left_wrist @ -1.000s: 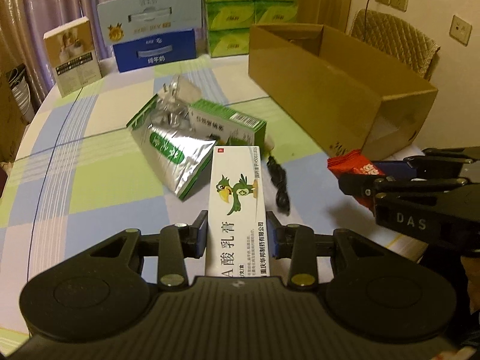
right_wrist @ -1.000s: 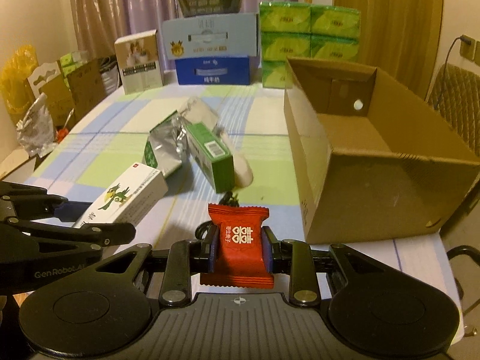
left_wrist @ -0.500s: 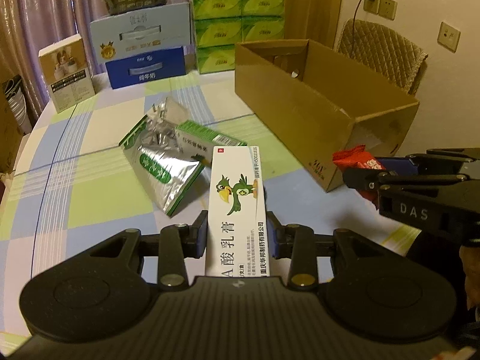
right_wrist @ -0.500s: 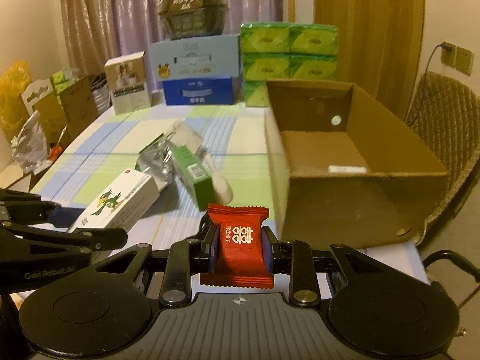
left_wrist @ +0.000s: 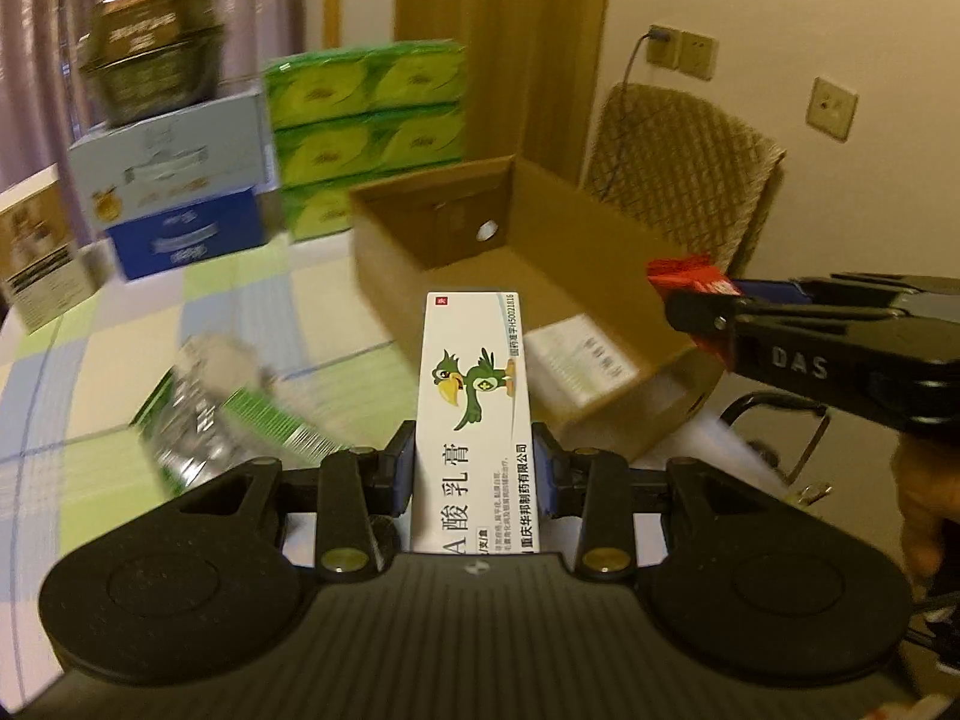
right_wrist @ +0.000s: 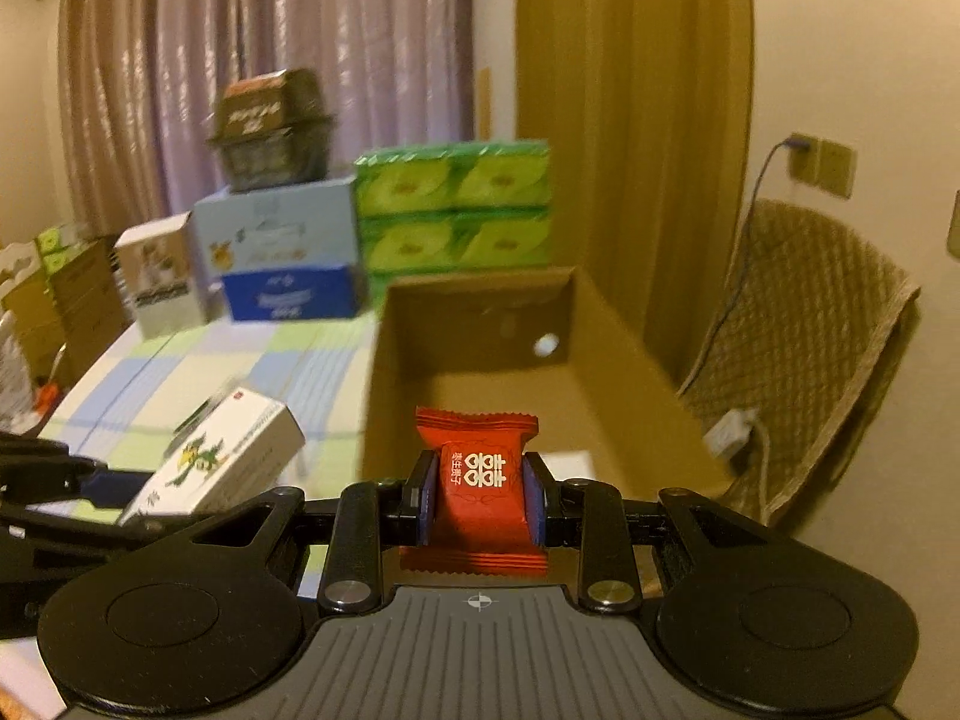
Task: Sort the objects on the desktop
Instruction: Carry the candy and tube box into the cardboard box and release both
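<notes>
Cardboard makes the white carton (left_wrist: 477,414) light and stiff, so the left gripper (left_wrist: 474,468), clamped on its long sides near one end, holds it safely above the table (left_wrist: 72,396) before the box (left_wrist: 600,276). Crinkly and slippery, the red candy (right_wrist: 478,489) sits pinched at its middle in the right gripper (right_wrist: 480,495), over the box's near edge. Only the left view shows a paper (left_wrist: 579,357) on the box floor, while only the right view shows the candy's printed face.

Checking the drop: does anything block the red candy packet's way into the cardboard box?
Nothing visible. The red candy packet, clamped in the right tool, faces the open brown cardboard box.
</notes>
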`<state>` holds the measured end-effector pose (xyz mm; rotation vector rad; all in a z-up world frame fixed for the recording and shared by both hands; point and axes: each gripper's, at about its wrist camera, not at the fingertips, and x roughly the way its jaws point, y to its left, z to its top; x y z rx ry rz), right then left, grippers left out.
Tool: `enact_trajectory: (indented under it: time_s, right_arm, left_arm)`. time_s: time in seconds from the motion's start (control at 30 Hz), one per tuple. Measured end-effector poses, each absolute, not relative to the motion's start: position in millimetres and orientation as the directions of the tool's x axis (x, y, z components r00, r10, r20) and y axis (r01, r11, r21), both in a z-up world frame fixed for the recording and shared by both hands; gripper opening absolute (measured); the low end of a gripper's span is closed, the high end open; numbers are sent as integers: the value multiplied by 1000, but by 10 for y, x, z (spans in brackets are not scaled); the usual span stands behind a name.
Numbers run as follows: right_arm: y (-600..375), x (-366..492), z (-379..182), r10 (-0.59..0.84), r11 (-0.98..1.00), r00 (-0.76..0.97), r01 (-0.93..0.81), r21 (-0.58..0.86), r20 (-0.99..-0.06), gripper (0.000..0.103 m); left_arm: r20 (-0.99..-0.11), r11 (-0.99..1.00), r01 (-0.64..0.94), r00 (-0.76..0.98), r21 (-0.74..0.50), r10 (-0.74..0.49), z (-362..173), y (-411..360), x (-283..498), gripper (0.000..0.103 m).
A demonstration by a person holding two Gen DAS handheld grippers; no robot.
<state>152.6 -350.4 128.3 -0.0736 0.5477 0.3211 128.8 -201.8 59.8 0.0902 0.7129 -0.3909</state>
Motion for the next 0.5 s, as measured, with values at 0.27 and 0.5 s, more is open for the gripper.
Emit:
enact_trajectory:
  time_s: [0.27,0.5]
  right_arm:
    - [-3785,2084,1316,267,957,797,-286,51,-542,26]
    - [-3897,2360,1237,258,963,787,-258,81,-560,26]
  left_arm:
    - [-652,905,419,666,-75,-362,662,-2526,1790,33]
    - [-658,901,420,651,-104,-379,617,-2731,2092,33]
